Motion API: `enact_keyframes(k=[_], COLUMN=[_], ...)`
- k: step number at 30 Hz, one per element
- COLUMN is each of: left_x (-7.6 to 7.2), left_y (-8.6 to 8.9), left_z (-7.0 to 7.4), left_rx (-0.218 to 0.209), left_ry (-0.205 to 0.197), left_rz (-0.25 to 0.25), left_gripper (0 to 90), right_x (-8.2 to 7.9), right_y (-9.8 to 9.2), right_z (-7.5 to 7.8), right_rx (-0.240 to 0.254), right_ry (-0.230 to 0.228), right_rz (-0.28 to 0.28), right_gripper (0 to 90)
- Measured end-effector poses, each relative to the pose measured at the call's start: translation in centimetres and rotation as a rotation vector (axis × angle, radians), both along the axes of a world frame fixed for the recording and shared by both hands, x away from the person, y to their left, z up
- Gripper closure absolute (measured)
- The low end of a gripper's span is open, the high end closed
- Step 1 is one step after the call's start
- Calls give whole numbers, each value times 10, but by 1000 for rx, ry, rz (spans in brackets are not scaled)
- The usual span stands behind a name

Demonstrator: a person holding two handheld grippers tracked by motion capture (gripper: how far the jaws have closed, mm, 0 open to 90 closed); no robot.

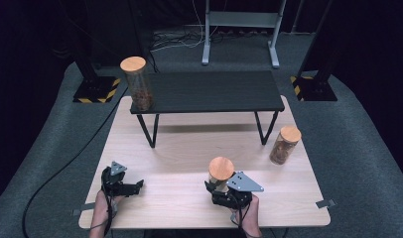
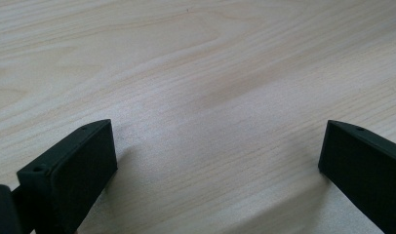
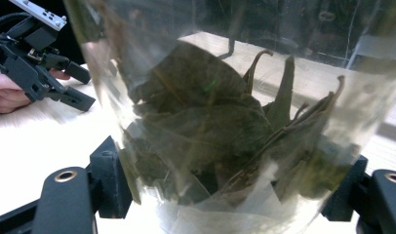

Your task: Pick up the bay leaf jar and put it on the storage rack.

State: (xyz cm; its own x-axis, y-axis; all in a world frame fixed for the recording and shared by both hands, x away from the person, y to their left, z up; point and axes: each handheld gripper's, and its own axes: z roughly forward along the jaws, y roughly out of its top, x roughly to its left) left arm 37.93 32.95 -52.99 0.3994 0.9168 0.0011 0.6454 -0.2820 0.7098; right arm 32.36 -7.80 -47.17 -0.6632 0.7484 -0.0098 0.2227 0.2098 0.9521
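A clear jar (image 1: pixel 221 171) with a round wooden lid sits low over the front of the light wooden table (image 1: pixel 179 158), and my right gripper (image 1: pixel 215 190) is shut on its lower body. In the right gripper view the jar (image 3: pixel 220 122) holds dark dried leaves, with a black jaw pressed against each side of the glass. My left gripper (image 1: pixel 132 187) rests near the table's front left, open, with only bare wood between its jaws (image 2: pixel 218 161). The right gripper view also shows it at the left (image 3: pixel 84 87), held by a hand.
A black low bench (image 1: pixel 214 91) stands across the far half of the table, with a second lidded jar (image 1: pixel 137 84) on its left end. A third lidded jar (image 1: pixel 285 145) stands on the table at the right. Grey carpet and stand feet surround the table.
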Motion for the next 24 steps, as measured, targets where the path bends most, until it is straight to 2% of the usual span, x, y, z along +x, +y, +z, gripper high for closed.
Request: enact_keyframes(k=[24], left_x=[0], left_y=[0], left_z=[0], left_rx=[0], left_ry=[0], left_rz=[0], left_gripper=[0], right_x=[15], right_y=[-1], right_z=[15], right_rx=[-15], right_ry=[-8], right_rz=[2], right_gripper=[248])
